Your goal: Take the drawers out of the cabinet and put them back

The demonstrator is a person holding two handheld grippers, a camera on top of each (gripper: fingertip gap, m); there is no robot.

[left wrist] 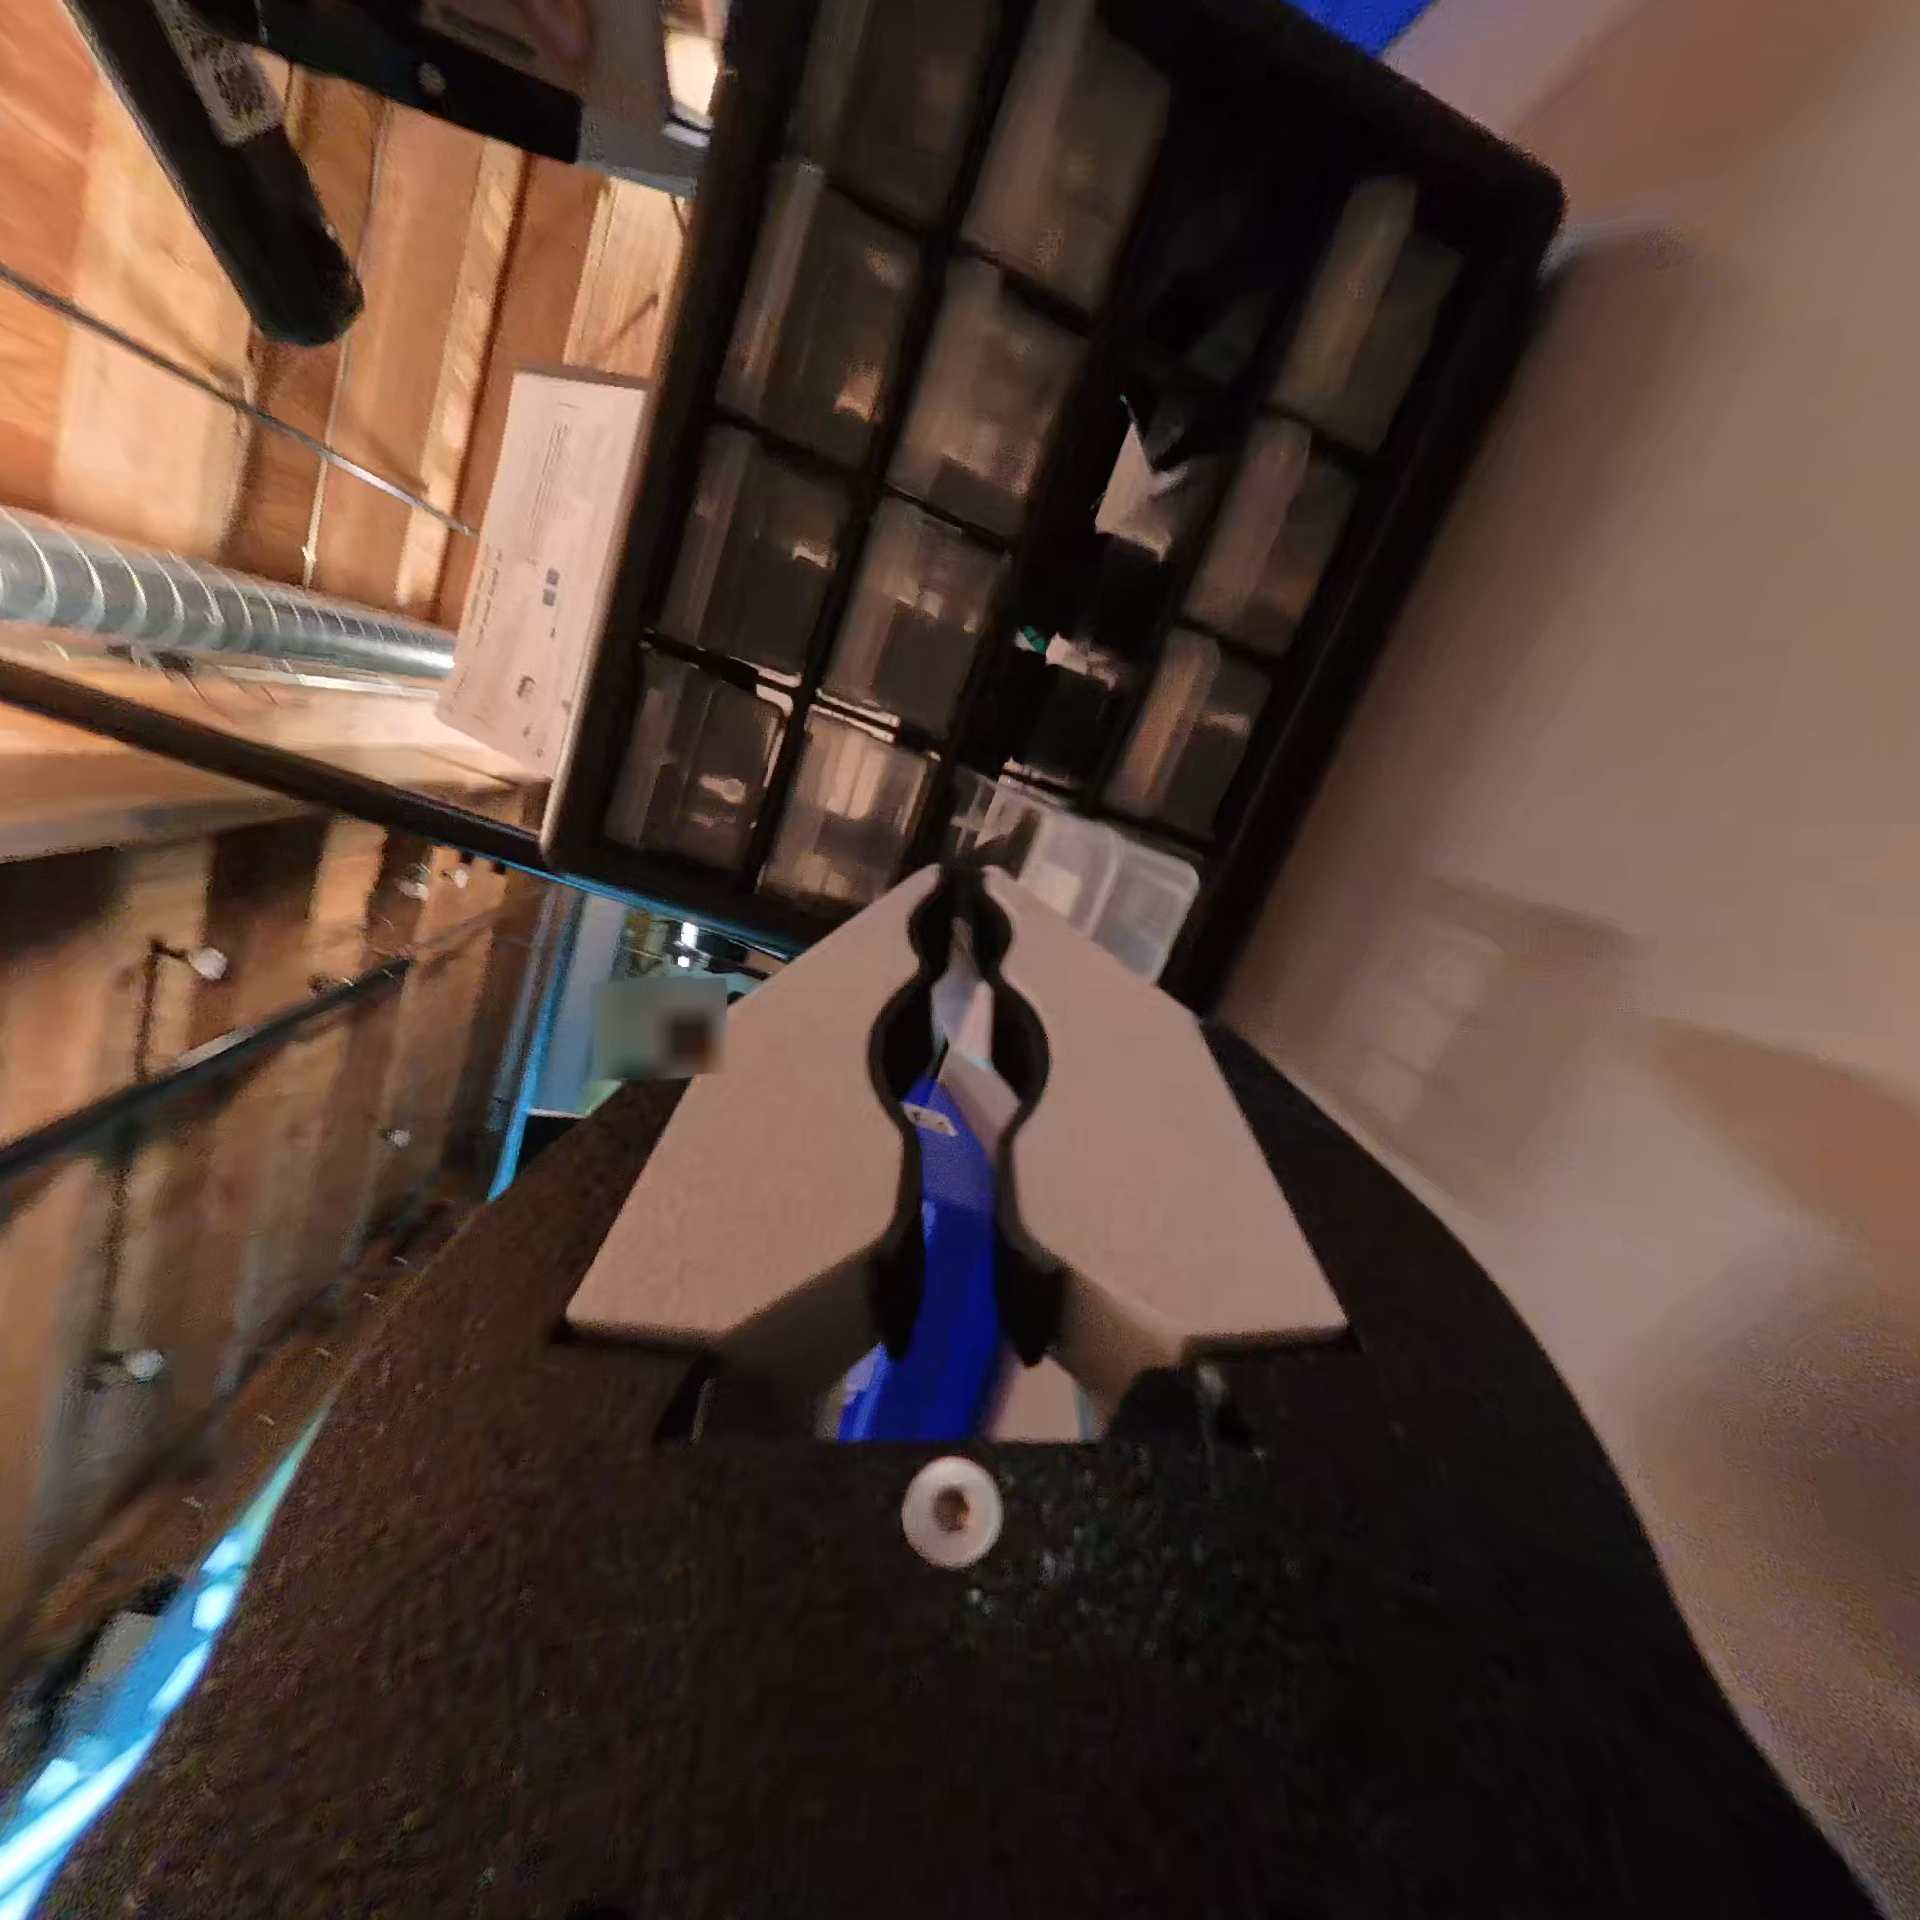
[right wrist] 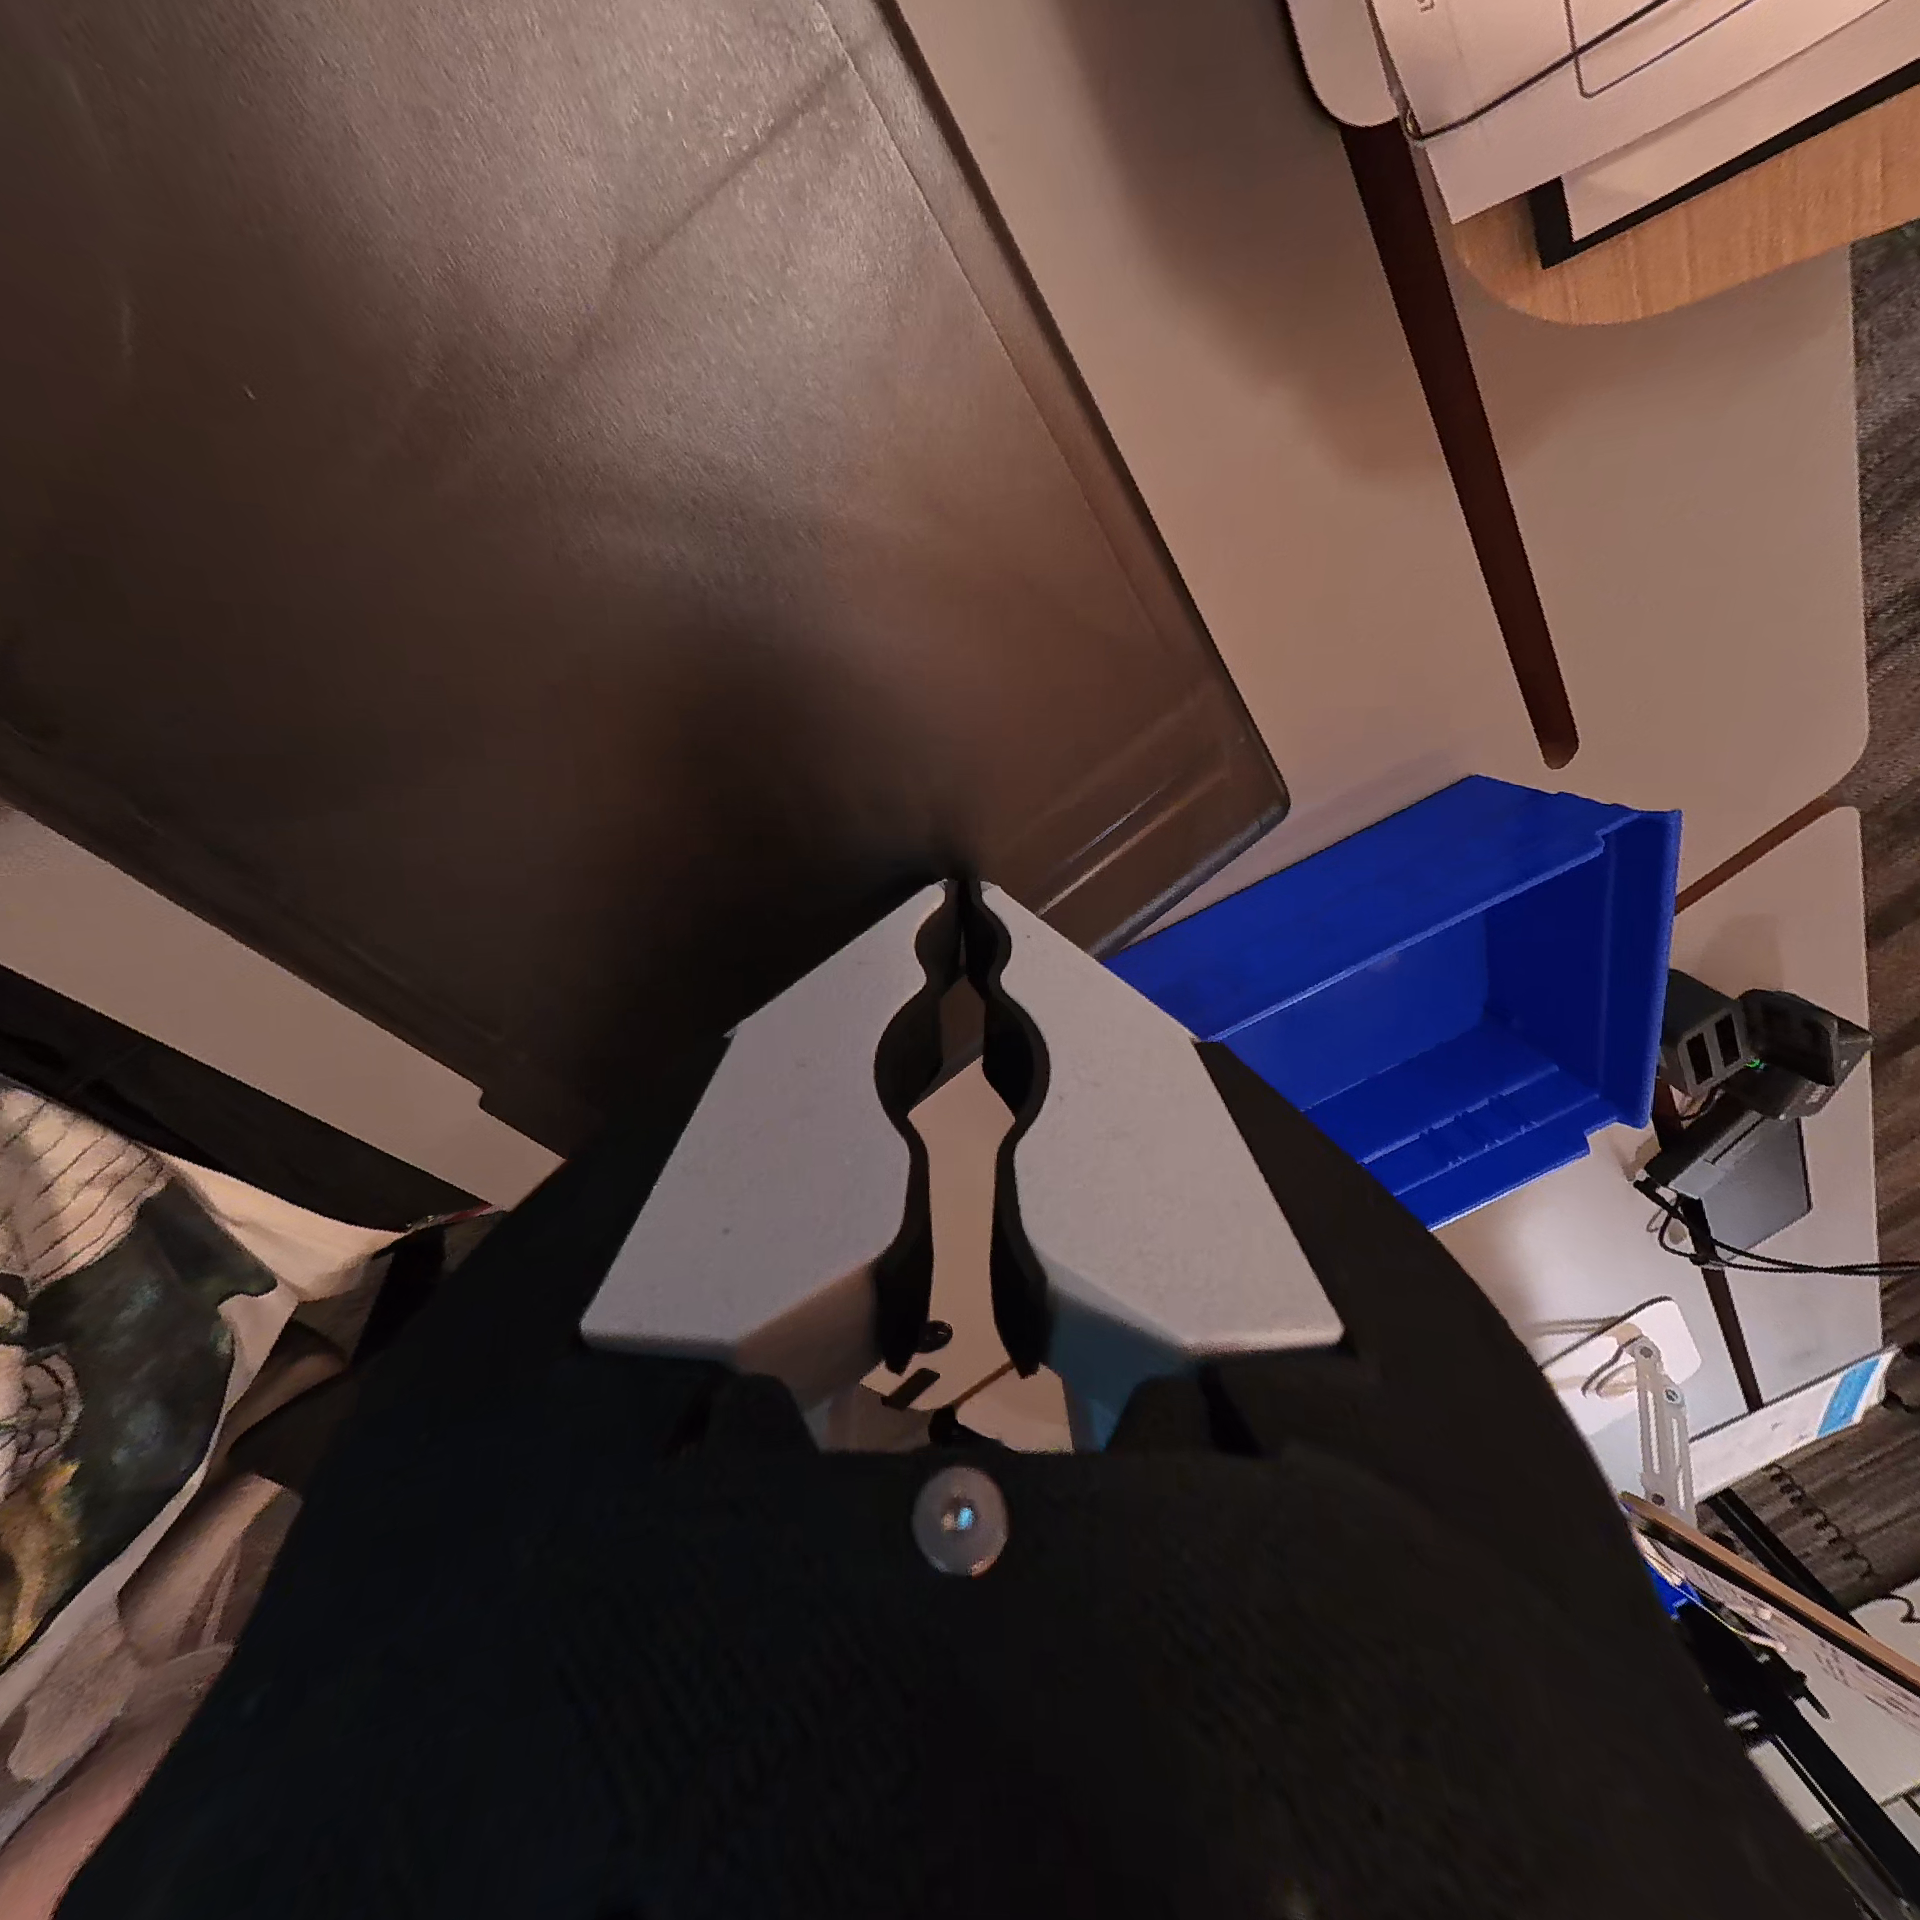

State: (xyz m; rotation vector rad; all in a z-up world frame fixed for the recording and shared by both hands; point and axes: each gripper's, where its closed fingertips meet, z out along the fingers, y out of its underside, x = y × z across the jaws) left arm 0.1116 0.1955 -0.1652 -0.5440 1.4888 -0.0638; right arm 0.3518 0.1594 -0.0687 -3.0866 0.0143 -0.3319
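Note:
A black cabinet (left wrist: 1455,166) with rows of small clear drawers (left wrist: 810,312) stands on a pale table (left wrist: 1662,727). In its third column some slots look dark and open. One clear drawer (left wrist: 1112,894) sticks out of the bottom of that column. My left gripper (left wrist: 961,883) is shut with its tips at that drawer's front edge; the grip itself is partly hidden. In the right wrist view the cabinet's plain black panel (right wrist: 520,468) fills the upper left. My right gripper (right wrist: 964,894) is shut, with its tips against that panel's edge.
A blue plastic bin (right wrist: 1455,987) lies on the table right of the cabinet; it also shows between my left fingers (left wrist: 956,1195). A white box (left wrist: 551,540) stands beside the cabinet. Small devices with cables (right wrist: 1745,1122) sit at the table's edge. A patterned cloth (right wrist: 104,1299) is at the left.

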